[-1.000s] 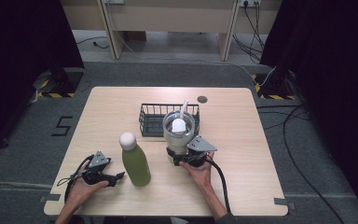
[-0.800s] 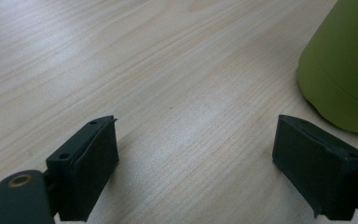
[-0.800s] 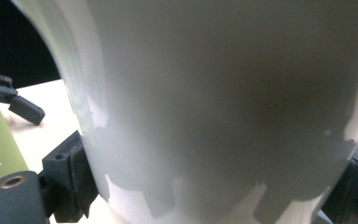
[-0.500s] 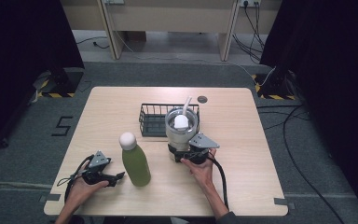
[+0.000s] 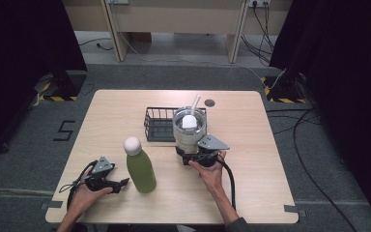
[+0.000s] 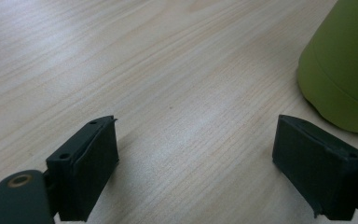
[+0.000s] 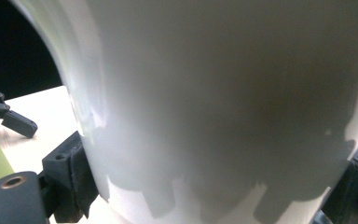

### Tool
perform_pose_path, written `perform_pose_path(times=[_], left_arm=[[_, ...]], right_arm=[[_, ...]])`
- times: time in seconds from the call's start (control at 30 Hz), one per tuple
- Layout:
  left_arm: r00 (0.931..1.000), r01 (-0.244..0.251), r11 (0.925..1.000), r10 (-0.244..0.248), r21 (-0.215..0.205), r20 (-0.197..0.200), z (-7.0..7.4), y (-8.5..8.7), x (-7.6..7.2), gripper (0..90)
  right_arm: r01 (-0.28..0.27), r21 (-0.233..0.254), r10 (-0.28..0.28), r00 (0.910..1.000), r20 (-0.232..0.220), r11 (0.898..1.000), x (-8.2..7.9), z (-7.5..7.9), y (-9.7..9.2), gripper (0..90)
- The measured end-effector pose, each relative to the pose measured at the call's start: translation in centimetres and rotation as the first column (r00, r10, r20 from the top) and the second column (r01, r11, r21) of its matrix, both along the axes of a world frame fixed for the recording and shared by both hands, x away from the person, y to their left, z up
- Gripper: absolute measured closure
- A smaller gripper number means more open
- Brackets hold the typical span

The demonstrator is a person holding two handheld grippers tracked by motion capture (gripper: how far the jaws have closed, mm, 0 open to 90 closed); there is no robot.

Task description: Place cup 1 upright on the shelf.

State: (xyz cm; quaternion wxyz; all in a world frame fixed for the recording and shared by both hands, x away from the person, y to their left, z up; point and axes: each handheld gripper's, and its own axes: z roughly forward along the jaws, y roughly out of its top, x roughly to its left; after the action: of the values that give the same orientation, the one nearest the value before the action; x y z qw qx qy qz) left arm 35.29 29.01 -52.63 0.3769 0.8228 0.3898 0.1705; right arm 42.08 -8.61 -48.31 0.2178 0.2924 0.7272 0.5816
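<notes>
The right gripper (image 5: 189, 153) is clamped around the base of the white tumbler (image 5: 189, 129) just in front of the wire basket (image 5: 158, 124), while the left gripper (image 5: 121, 183) rests wide open beside the green bottle (image 5: 141, 169).

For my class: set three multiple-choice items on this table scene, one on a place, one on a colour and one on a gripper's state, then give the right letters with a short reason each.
1. Where does the wire basket stand?
A. behind the grey tumbler, touching or nearly touching its left side
B. at the table's front edge
C. on the floor

2. What colour is the bottle's body?
A. red
B. green
C. blue

3. How is the left gripper?
A. shut on the bottle
B. shut on the basket
C. open, with bare table between its jaws

Answers:
1 A, the high view shows it at the tumbler's far left.
2 B, green body under a white cap.
3 C, the left gripper view shows the jaws wide apart.
</notes>
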Motion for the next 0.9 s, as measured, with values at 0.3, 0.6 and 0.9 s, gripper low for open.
perform_pose_path(times=[0.3,0.6,0.9], left_arm=[[1.0,0.0,1.0,0.0,0.0,0.0,0.0,0.0,0.0,13.2],[1.0,0.001,1.0,-0.001,0.001,0.0,0.0,0.0,0.0,13.2],[1.0,0.001,1.0,-0.001,0.0,0.0,0.0,0.0,0.0,13.2]], right_arm=[[-0.009,-0.004,0.009,1.0,0.003,1.0,0.1,1.1,0.2,11.3],[-0.017,0.008,0.017,0.9997,0.015,1.0,0.4,2.6,0.3,11.3],[-0.021,0.001,0.021,0.9994,0.026,1.0,1.0,4.8,0.6,11.3]])
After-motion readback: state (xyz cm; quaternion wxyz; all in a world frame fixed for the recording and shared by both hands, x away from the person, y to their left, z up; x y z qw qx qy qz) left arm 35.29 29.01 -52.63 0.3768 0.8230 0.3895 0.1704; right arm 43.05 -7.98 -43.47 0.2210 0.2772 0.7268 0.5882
